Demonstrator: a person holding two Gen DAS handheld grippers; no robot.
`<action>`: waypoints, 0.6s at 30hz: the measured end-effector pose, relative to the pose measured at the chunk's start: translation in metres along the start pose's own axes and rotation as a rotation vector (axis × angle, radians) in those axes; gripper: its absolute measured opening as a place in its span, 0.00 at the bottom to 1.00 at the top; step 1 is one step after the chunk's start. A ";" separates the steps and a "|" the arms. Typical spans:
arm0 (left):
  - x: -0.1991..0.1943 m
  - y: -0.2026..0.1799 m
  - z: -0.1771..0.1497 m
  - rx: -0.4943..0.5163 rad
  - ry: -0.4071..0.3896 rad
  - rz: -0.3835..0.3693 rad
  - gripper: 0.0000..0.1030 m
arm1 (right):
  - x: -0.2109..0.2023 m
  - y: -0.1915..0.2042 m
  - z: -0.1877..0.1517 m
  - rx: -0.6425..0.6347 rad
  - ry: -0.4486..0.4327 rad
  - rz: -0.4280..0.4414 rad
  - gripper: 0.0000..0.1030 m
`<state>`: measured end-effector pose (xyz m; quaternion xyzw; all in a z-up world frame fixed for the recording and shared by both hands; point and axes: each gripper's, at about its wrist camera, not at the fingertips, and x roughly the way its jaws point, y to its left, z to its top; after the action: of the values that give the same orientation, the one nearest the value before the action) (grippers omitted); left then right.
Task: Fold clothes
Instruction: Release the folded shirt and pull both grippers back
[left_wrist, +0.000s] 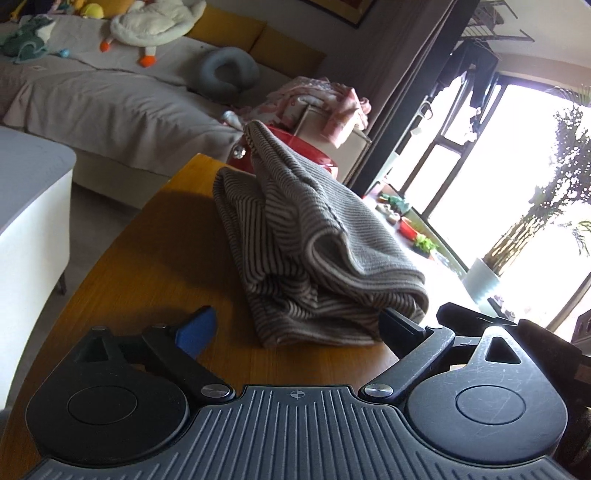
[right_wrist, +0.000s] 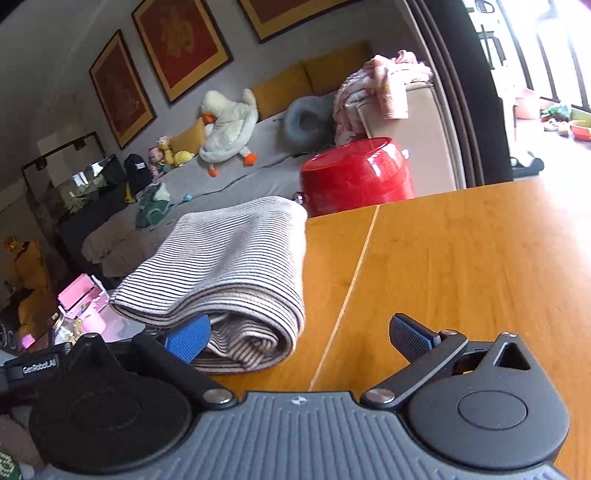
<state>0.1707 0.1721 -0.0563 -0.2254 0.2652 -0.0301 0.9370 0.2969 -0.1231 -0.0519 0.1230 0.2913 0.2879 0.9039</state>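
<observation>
One striped garment (left_wrist: 310, 240) is seen on the wooden table (left_wrist: 147, 258), gathered into a thick, loosely folded bundle with rolled layers showing at its near end. Both grippers are spread wide and nothing is held by either. The left gripper (left_wrist: 295, 328) is positioned low at the near edge of the bundle, its right finger just beside or possibly touching the cloth; contact cannot be confirmed. The right gripper (right_wrist: 299, 339) is placed at the bundle's end, with its left blue pad (right_wrist: 188, 338) against or just in front of the rolled layers, while the other pad stands over bare wood.

As a judgement, the fold looks nearly done, yet it is uneven. If only the top layer is pinched, the bundle may be pulled open and the inner roll spilled. If the cloth is pushed rather than lifted, it may be slid toward the far table edge, beyond which a red tub (right_wrist: 354, 173) is seen. A slack, bulging top layer may also be flopped sideways when released.

Counted: one garment, one table, two grippers, four blue pads in total, one red tub, three framed pictures (right_wrist: 177, 44) on the wall.
</observation>
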 end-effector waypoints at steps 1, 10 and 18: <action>-0.006 -0.005 -0.005 0.008 -0.001 0.025 0.96 | -0.002 0.001 -0.003 -0.001 0.028 -0.022 1.00; -0.039 -0.051 -0.044 0.092 0.024 0.194 1.00 | -0.026 0.015 -0.026 -0.146 0.139 -0.200 1.00; -0.040 -0.087 -0.064 0.218 0.086 0.383 1.00 | -0.033 0.020 -0.037 -0.252 0.194 -0.316 1.00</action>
<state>0.1092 0.0749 -0.0477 -0.0667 0.3381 0.1102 0.9322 0.2443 -0.1245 -0.0589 -0.0661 0.3542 0.1872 0.9138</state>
